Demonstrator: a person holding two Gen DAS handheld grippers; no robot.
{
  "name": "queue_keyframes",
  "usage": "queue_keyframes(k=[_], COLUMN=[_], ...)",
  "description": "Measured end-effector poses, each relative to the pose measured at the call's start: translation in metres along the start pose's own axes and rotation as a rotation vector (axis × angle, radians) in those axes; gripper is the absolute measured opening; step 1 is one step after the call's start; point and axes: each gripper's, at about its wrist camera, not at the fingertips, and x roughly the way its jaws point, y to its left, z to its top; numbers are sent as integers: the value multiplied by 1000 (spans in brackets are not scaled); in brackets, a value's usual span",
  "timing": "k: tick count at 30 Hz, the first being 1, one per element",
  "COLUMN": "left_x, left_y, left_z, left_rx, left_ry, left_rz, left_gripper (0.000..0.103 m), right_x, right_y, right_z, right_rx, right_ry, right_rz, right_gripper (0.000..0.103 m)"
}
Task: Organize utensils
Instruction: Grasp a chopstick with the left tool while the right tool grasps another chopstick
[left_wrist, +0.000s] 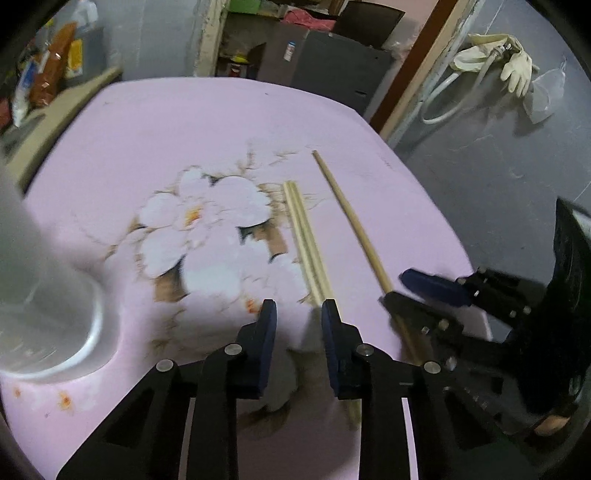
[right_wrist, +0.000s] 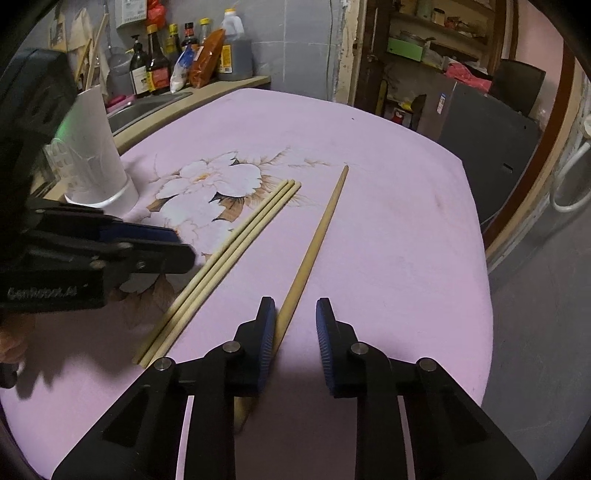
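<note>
Wooden chopsticks lie on the pink flowered table (left_wrist: 155, 122). A tight bundle of them (left_wrist: 304, 236) lies in the middle, also in the right wrist view (right_wrist: 229, 251). A single chopstick (left_wrist: 351, 218) lies apart to its right (right_wrist: 317, 240). My left gripper (left_wrist: 299, 314) is open, low over the near end of the bundle, holding nothing. My right gripper (right_wrist: 295, 314) is open around the near end of the single chopstick, which lies against the left finger (right_wrist: 267, 332). A white holder cup (right_wrist: 96, 155) stands at the table's left (left_wrist: 48, 314).
Sauce bottles and packets (right_wrist: 177, 62) stand on a counter behind the table. A dark cabinet (right_wrist: 487, 147) stands at the back right. The table's right edge (right_wrist: 484, 295) drops to a grey floor. White gloves and a hose (left_wrist: 491, 70) lie on the floor.
</note>
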Motion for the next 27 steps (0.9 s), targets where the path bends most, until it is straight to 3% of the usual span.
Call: queue_keyframes(k=[3, 14, 20, 22, 27], left_x=[10, 29, 26, 23, 0], left_y=[-2, -15, -11, -9, -1], left_z=[8, 30, 27, 22, 1], left_rx=[28, 66, 27, 22, 9], left_ry=[18, 65, 60, 52, 30], left_rz=[31, 54, 66, 89, 146], left_gripper=[11, 5, 3, 3, 3], right_x=[0, 0, 2, 2, -6], right_y=[-1, -3, 3, 7, 4], right_z=[-2, -5, -3, -3, -10], right_rx=[6, 13, 1, -13, -13], right_ry=[-7, -13, -4, -1, 7], right_rz=[5, 10, -15, -27, -37], right_gripper=[19, 17, 17, 8, 6])
